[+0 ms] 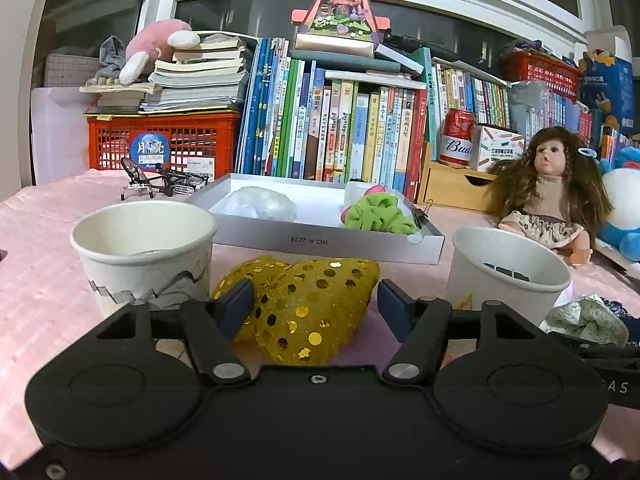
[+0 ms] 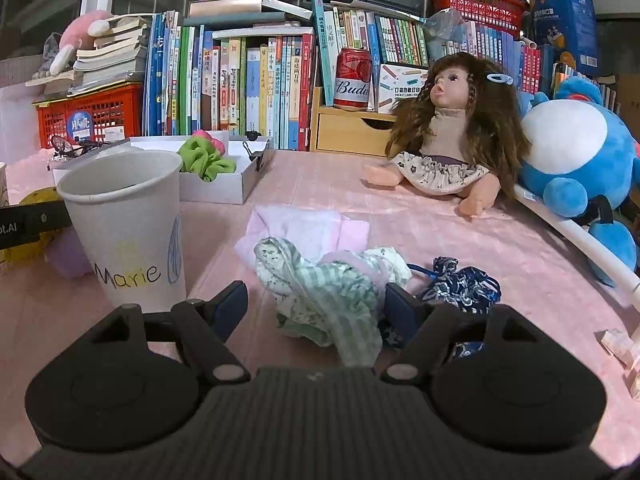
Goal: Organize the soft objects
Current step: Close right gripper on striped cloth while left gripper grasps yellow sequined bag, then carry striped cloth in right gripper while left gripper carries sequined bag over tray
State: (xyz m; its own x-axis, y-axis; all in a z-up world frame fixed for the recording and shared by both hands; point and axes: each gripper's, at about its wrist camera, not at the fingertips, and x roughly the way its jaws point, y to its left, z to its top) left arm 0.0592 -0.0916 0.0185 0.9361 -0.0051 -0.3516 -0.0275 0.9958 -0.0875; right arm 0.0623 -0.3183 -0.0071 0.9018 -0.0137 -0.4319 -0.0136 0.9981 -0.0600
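"Marie" on paper cup (image 2: 128,236), "NO.A-2224" on white box (image 1: 320,240)

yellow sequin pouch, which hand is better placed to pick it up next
Left. The yellow sequin pouch lies right between the left gripper's open fingers, ready to close on. The right gripper faces the striped green cloth, beyond the paper cup from the pouch.

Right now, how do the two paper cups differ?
The left cup has grey, ink-like markings; the right cup has "Marie" handwritten on it with a blue drawn shape. The left cup stands left of the yellow sequined pouch; the right cup stands on the pouch's other side, near the striped cloth. Both are white, upright and open-topped.
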